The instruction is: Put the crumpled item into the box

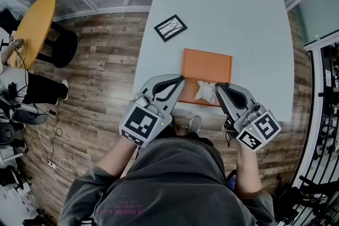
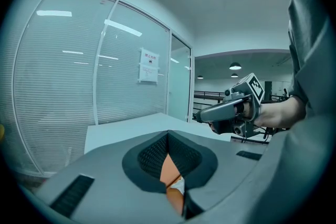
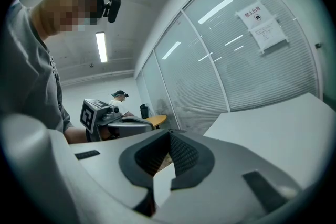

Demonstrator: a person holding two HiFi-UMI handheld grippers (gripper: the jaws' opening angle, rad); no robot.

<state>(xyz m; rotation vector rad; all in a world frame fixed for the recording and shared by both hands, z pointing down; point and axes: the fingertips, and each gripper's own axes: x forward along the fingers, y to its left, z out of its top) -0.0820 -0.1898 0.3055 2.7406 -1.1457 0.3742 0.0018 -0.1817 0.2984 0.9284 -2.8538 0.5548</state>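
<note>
A flat orange box (image 1: 207,67) lies on the white table (image 1: 233,24) near its front edge. The white crumpled item (image 1: 205,90) rests inside the box at its near side. My left gripper (image 1: 181,79) is shut and empty, its tip at the box's near left corner. My right gripper (image 1: 217,85) is also shut with nothing in it, its tip right beside the crumpled item. In the left gripper view, orange and a bit of the white crumpled item (image 2: 179,184) show through the gap under the closed jaws, and the right gripper (image 2: 210,112) hangs ahead.
A black-framed card (image 1: 170,27) lies on the table's far left. Wooden floor (image 1: 106,77) and a round yellow table (image 1: 36,26) are to the left. Glass walls with blinds (image 2: 68,97) surround the table. Another person (image 3: 119,97) stands far off.
</note>
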